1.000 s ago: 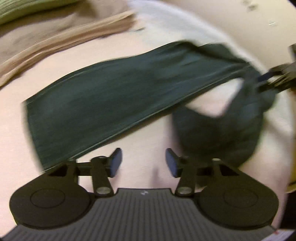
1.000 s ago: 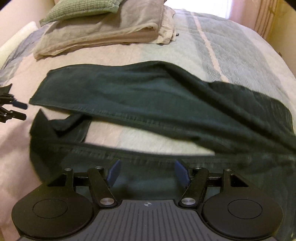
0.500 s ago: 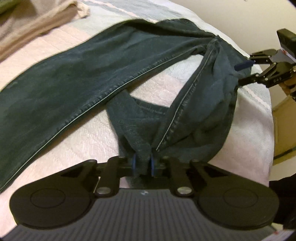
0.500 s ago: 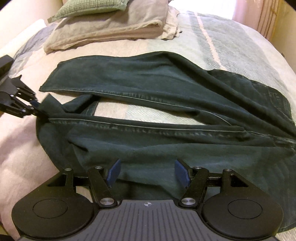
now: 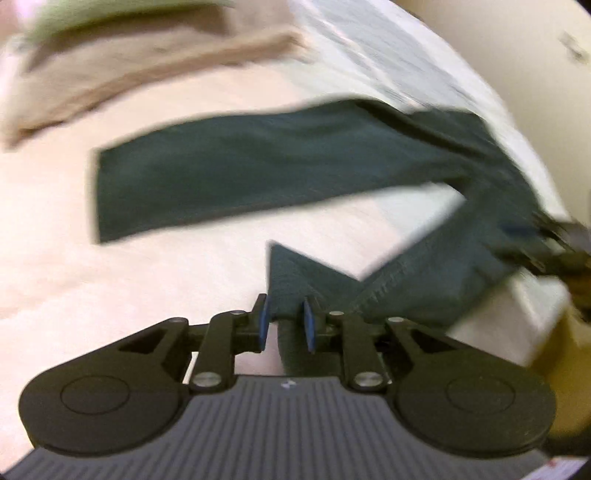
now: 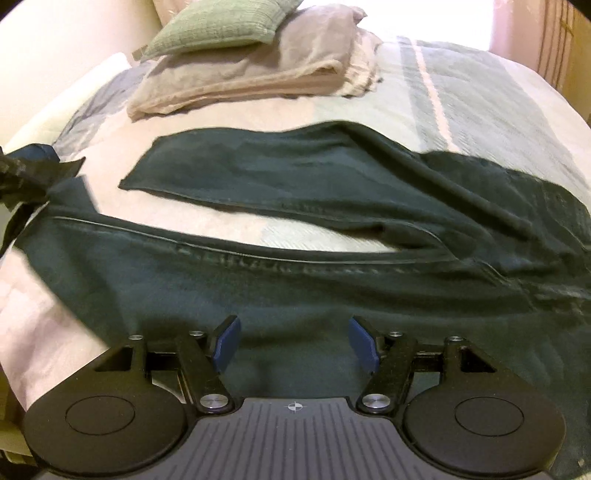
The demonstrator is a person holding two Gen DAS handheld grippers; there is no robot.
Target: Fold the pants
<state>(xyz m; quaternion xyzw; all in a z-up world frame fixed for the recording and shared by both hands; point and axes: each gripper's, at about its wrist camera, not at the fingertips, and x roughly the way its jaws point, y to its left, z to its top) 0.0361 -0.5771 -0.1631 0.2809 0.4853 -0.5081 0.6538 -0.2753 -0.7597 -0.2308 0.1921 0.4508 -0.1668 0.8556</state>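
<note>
- The dark green pants [image 6: 295,258] are spread across the bed [image 6: 461,92], with the two legs splayed apart and a strip of pale quilt seen between them.
- The far leg is laid flat on the quilt, on the side of the pants toward the folded blankets [image 6: 240,81] at the head of the bed; a green pillow [image 6: 218,26] is stacked on those blankets.
- The left gripper [image 5: 284,326] is seen with its blue pads [image 5: 263,325] standing slightly apart, and a pointed corner of the near leg's cuff lies between them; whether the cloth is pinched or loose cannot be told, as the left wrist view is blurred.
- In the right wrist view, that gripper [image 6: 26,177] is found at the cuff end of the near leg, at the left of the pants.
- The right gripper [image 6: 295,345] is held with its fingers spread wide, nothing being grasped, above the near leg's cloth, well away from the blankets.
</note>
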